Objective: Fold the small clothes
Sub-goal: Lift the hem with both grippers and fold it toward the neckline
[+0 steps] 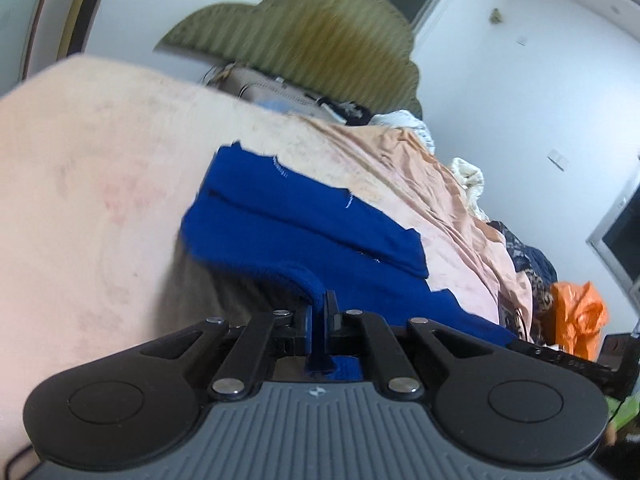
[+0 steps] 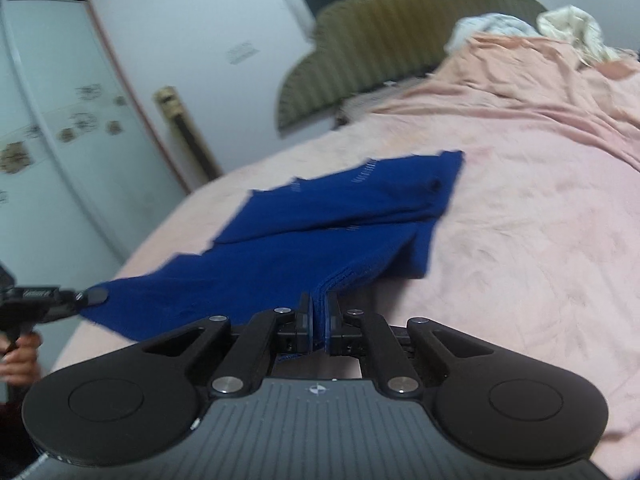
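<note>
A small dark blue knitted garment (image 2: 320, 232) lies on a big bed with a pink, wrinkly sheet (image 2: 520, 208). Most of the blue cloth rests flat on the sheet, but the near edge is lifted up.

The left gripper (image 1: 319, 312) has its jaws squeezed tight on one bit of that near edge. The right gripper (image 2: 319, 316) has its jaws squeezed tight on another bit of the same edge, where the cloth looks bunched into a few layers. In the right view the left gripper (image 2: 90, 296) shows at the side, pinching a corner of the blue cloth, with a person's hand (image 2: 20, 360) under it.

This looks like the start of a fold: the near edge is picked up and should go over to the far edge, toward the green ribbed headboard (image 2: 400, 52).

To do it well, both hands should go at the same speed and the same height, so the edge stays straight. Keep the cloth gently stretched between the two grippers, so it does not sag. Lay the near edge right along the far edge. Do not let go until the cloth is lying down flat. An orange plastic bag (image 1: 580, 316) sits far off to the side and is not in the way.
</note>
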### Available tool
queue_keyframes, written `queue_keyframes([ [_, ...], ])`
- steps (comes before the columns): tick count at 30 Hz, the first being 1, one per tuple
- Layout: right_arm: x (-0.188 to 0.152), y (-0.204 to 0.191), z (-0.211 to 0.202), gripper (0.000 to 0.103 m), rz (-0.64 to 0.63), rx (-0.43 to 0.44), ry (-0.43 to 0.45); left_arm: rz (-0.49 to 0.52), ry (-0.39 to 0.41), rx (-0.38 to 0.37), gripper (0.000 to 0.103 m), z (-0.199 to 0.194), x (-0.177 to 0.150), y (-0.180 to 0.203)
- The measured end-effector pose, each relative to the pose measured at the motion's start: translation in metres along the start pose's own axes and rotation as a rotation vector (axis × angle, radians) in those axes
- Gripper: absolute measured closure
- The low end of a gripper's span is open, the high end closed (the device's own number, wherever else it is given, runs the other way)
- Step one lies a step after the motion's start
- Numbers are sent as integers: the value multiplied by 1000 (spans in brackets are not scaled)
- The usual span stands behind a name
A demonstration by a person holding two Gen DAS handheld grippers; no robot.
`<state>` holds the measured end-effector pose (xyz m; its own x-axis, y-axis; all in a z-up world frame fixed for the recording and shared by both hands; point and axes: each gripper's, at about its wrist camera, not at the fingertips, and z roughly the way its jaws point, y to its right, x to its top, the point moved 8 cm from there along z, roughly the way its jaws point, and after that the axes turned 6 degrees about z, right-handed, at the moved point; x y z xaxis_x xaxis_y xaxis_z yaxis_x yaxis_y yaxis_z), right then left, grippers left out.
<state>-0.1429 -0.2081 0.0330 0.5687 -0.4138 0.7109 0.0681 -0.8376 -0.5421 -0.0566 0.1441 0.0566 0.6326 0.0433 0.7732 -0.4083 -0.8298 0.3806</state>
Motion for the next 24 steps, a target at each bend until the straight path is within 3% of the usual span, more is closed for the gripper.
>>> queue_keyframes([
  [5,-10,-20,-34,95,30,62,-38,18,-53,17,98,3,-8,-1],
  [11,-23,-16,-37,95,144,84,-86,-4,-65,13,98,3,-4,-14],
  [24,39,1,-22,94,420,223,139,72,56,-17,98,24,81,5],
])
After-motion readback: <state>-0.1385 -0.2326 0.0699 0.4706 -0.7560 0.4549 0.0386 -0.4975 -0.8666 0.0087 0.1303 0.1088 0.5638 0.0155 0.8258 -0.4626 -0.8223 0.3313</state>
